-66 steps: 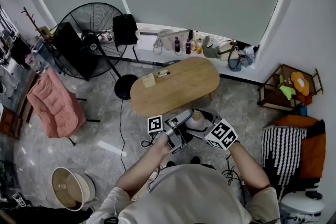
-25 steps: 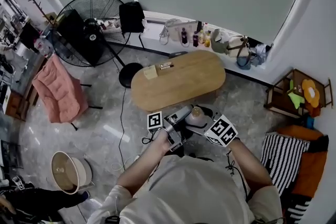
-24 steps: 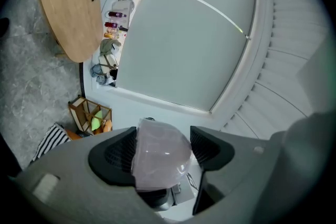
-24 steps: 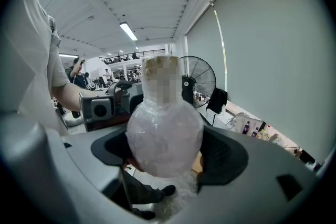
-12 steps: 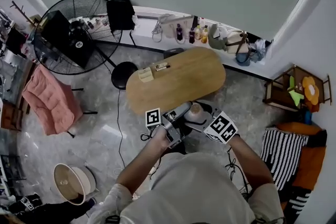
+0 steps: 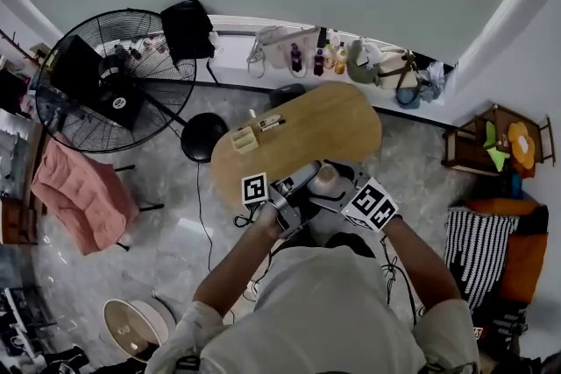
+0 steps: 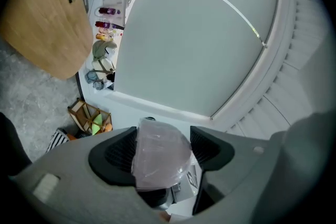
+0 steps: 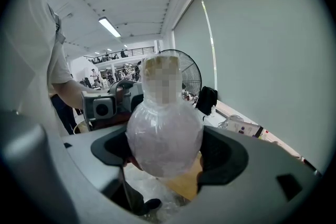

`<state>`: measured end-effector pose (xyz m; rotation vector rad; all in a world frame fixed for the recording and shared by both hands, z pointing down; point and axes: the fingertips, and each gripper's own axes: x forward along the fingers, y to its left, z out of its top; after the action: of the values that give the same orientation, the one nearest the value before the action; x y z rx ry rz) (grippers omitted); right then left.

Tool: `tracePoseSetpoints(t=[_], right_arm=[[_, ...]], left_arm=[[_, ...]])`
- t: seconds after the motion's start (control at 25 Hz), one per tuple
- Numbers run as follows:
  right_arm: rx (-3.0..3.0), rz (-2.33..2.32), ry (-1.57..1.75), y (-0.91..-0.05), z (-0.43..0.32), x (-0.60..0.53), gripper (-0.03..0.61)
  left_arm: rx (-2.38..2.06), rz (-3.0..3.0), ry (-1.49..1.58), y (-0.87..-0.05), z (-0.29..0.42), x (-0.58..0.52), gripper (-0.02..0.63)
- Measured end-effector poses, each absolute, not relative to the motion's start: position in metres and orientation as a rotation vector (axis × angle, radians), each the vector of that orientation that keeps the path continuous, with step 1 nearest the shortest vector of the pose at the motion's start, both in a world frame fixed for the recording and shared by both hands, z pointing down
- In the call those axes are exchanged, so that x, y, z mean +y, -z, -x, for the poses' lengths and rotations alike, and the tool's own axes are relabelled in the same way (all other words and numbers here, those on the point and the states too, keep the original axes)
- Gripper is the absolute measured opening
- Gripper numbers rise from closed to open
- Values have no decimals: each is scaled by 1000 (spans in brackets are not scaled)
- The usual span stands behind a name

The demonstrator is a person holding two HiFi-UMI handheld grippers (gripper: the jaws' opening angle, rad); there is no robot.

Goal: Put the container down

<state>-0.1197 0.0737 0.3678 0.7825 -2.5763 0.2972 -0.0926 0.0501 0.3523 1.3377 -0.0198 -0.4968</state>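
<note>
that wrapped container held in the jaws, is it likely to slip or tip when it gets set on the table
The container is covered in glossy, crinkled plastic film, so it may be slippery, and the wrap could shift under the jaws. Its round body below a narrower top suggests it would roll if laid sideways. Its weight cannot be judged from here.

You have no text here that can be read. The cube (image 6: 255, 187) on your left gripper (image 7: 160, 150) and the cube (image 6: 375, 206) on your right gripper (image 8: 165, 152) carry only black-and-white square patterns, no letters or numbers. The bottles (image 6: 305, 59) at 12 o'clock have coloured labels, too small to read. The wrapped container (image 8: 164, 136) shows no legible print.
</note>
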Motion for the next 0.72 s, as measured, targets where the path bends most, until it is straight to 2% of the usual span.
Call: tracePoseSetpoints(t=[0.36,0.72], right_arm=[[-2569,-743,-349,-391,114,22,390],[-2597,-636,-389,-445,69,-38,388]], left_arm=[[-46,-1295,487,-378,87,-2,311],[-135,-1278,523,-434,43,-65,311]])
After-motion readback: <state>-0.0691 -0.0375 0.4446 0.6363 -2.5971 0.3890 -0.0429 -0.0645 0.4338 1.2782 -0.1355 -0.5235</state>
